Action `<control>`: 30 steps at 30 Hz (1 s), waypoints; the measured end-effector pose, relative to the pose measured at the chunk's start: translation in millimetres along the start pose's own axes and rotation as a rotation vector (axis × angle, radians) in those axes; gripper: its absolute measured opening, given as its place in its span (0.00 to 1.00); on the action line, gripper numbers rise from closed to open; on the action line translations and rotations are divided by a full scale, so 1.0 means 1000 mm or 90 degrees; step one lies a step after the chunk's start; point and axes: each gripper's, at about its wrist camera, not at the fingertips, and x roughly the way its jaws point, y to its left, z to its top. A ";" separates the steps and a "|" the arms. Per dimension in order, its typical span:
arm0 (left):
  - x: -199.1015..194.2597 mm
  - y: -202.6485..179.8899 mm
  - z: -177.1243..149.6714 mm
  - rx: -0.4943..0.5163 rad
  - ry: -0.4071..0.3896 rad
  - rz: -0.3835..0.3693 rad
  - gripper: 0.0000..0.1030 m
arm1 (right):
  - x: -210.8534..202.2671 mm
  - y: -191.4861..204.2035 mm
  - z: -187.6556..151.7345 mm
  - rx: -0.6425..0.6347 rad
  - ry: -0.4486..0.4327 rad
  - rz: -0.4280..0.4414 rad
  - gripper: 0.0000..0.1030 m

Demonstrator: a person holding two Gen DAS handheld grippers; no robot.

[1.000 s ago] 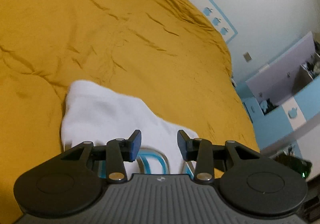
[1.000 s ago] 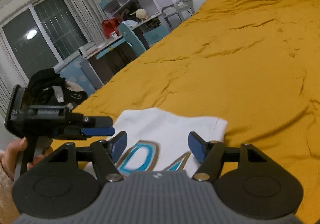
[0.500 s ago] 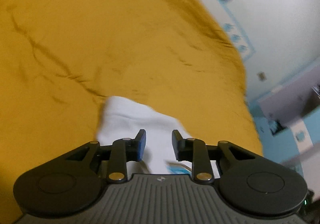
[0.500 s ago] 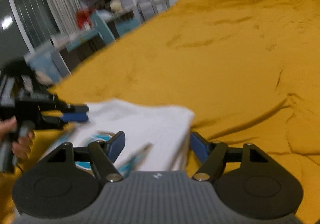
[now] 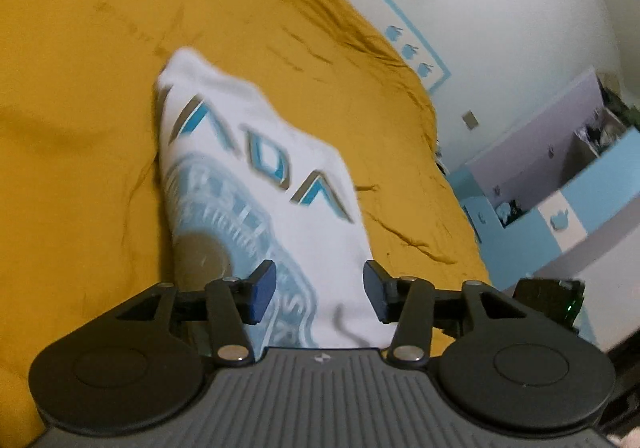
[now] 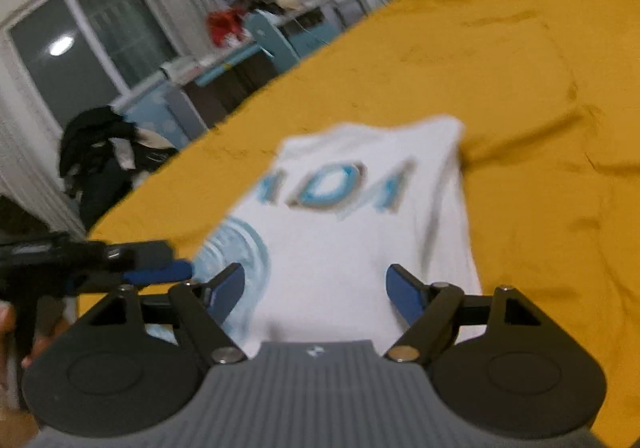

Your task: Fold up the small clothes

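White shirt [image 5: 260,184] now unfolded lengthwise, yellow bedspread [image 5: 80,88] open all around.

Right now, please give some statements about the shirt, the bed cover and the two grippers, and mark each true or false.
1. The shirt is white with blue print. True.
2. The shirt lies on a green cover. False: the cover is yellow.
3. The right gripper is clamped shut on the shirt. False: its jaws are opening, pads apart.
4. The left gripper is opening, pads not pressing cloth. True.
5. A window shows in the right wrist view. True.
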 end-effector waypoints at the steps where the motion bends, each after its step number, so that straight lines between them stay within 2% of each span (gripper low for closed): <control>1: 0.003 0.005 -0.001 -0.001 0.000 0.013 0.57 | 0.001 -0.004 -0.004 0.004 0.008 -0.001 0.72; 4: 0.014 0.015 -0.007 0.000 -0.001 0.022 0.56 | 0.002 -0.017 -0.012 0.007 0.013 -0.015 0.71; 9: 0.010 0.007 -0.013 0.009 -0.002 0.042 0.56 | 0.002 -0.032 -0.009 0.058 0.014 0.009 0.71; 11: 0.001 -0.008 -0.013 0.022 -0.006 0.065 0.56 | -0.004 -0.028 -0.007 0.076 0.009 -0.008 0.71; 13: -0.011 -0.026 -0.015 0.031 -0.007 0.078 0.57 | -0.015 -0.016 -0.004 0.084 0.012 -0.047 0.72; 15: -0.022 -0.045 -0.016 0.030 -0.010 0.086 0.76 | -0.034 0.001 -0.005 0.086 0.005 -0.087 0.74; 17: -0.031 -0.065 -0.020 0.049 -0.013 0.128 0.81 | -0.053 0.019 -0.011 0.078 -0.008 -0.113 0.79; 20: -0.040 -0.090 -0.032 0.100 -0.017 0.193 0.81 | -0.077 0.042 -0.021 0.052 -0.015 -0.140 0.79; 26: -0.054 -0.125 -0.060 0.150 -0.029 0.362 0.81 | -0.110 0.077 -0.035 0.019 -0.011 -0.238 0.79; 30: -0.064 -0.134 -0.075 0.137 -0.031 0.373 0.81 | -0.128 0.099 -0.041 0.001 -0.033 -0.231 0.79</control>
